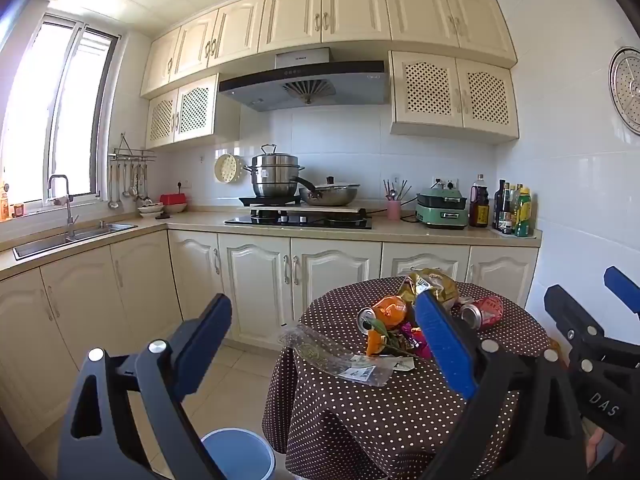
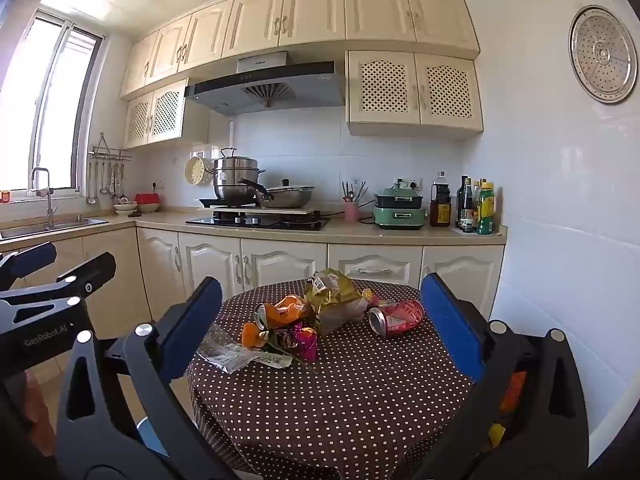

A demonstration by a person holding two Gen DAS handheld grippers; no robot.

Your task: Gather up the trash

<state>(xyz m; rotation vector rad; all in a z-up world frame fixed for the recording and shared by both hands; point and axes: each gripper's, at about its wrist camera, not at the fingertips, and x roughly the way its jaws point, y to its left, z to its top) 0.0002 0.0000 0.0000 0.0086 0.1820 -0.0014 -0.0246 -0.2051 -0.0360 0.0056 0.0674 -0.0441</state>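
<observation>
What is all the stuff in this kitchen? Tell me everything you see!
round table with brown polka-dot cloth: one, near the cabinets
crushed red drink can: one, on the table's right side
crumpled gold snack bag: one, at the table's back
orange peel pieces: a few, mid-table
clear plastic wrapper: one, at the table's left edge
pink foil sweet wrapper: one, mid-table
blue plastic bin: one, on the floor left of the table
steel steamer pot: one, on the stove
green electric cooker: one, on the counter
left gripper: one, black and blue, jaws open
right gripper: one, black and blue, jaws open
</observation>
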